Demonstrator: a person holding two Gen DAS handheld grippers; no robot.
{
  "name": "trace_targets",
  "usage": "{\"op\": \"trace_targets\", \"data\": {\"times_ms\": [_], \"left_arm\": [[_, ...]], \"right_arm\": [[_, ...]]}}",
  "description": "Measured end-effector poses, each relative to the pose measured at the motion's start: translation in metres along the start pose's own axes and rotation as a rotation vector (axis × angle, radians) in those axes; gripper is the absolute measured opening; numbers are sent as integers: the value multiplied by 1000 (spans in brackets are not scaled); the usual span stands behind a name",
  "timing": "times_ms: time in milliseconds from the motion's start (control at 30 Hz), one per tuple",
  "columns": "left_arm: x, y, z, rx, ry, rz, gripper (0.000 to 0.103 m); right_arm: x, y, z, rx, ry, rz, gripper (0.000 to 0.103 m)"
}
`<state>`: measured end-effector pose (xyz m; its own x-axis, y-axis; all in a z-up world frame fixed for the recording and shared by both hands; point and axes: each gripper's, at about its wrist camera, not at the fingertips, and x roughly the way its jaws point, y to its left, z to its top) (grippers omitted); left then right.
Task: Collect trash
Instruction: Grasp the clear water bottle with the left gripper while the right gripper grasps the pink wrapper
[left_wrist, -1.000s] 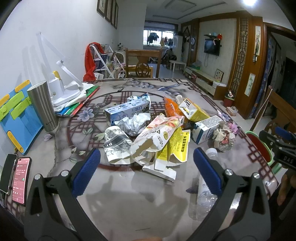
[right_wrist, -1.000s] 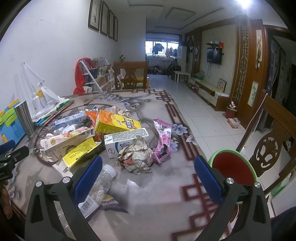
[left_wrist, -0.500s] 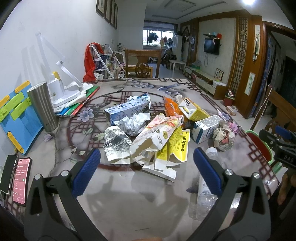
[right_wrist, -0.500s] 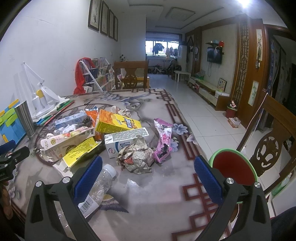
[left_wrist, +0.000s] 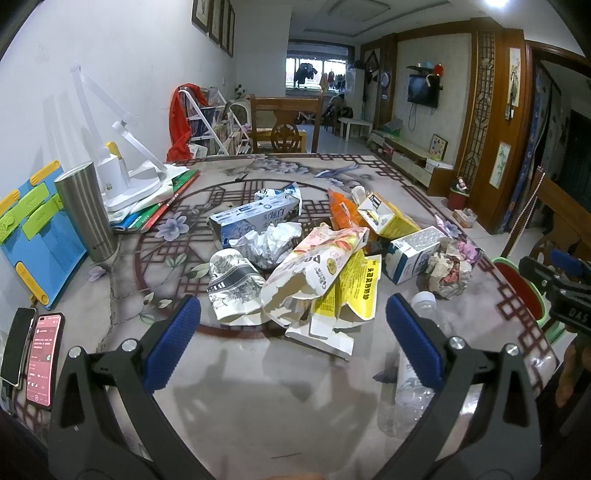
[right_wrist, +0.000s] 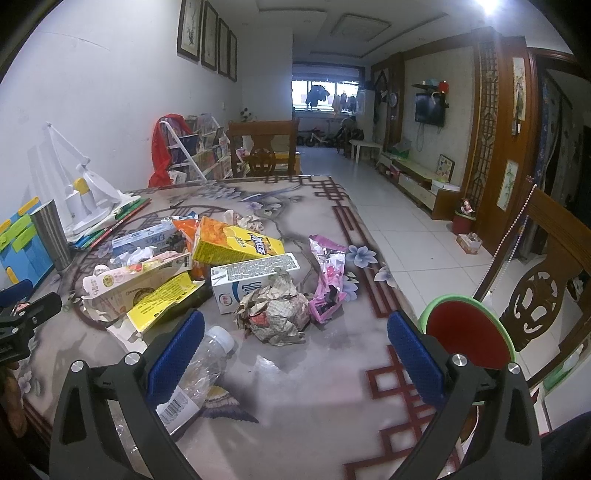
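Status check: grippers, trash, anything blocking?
Left hand-held gripper open, empty. Right hand-held gripper open, empty. Trash pile untouched on table. Plastic bottle nearest; nothing blocking.

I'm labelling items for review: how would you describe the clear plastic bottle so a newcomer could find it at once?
Start at the patterned table and its heap of cartons and wrappers. At the heap's near edge, beside the crumpled newspaper ball, the plastic bottle lies on its side, white cap toward the heap. It is the only see-through item, crushed, with a barcode label.
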<state>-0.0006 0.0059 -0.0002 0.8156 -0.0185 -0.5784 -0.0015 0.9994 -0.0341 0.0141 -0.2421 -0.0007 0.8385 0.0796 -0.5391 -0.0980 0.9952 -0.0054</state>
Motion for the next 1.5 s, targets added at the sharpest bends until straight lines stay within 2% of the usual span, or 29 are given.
{"op": "trace_targets", "data": {"times_ms": [167, 333, 467, 733, 867, 933, 1000, 1133, 1200, 1300, 1367, 1433, 1500], "left_arm": [[6, 1, -3, 4, 35, -10, 98], [14, -8, -5, 6, 119, -130, 98], [25, -31, -10, 3, 229, -236, 98], [52, -83, -29, 100, 399, -280, 98], [66, -96, -35, 129, 451, -277, 98], [73, -101, -37, 139, 472, -273, 93], [79, -107, -39, 153, 487, -271, 84], [90, -115, -43, 178, 516, -264, 70], [95, -115, -45, 181, 535, -261, 59], [96, -115, -47, 188, 534, -260, 55], [95, -114, -47, 184, 533, -267, 55], [96, -113, -47, 185, 529, -273, 55], [95, -112, -48, 181, 525, -276, 55]], "right_arm": [[2, 4, -1, -3, 18, 22, 96], [7, -4, 2, 13, 48, 34, 96], [17, -12, 5, 11, 85, 35, 96], [46, -19, 13, -28, 185, 72, 96], [66, -37, 25, 14, 212, 74, 96], [76, -46, 31, 35, 221, 68, 96], [91, -57, 38, 51, 237, 52, 96], [116, -70, 46, 79, 271, 70, 96], [129, -73, 46, 88, 303, 74, 95], [147, -75, 43, 110, 355, 104, 80], [156, -74, 40, 104, 384, 99, 62], [164, -76, 34, 110, 410, 97, 53], [170, -76, 31, 113, 429, 93, 34]]}}
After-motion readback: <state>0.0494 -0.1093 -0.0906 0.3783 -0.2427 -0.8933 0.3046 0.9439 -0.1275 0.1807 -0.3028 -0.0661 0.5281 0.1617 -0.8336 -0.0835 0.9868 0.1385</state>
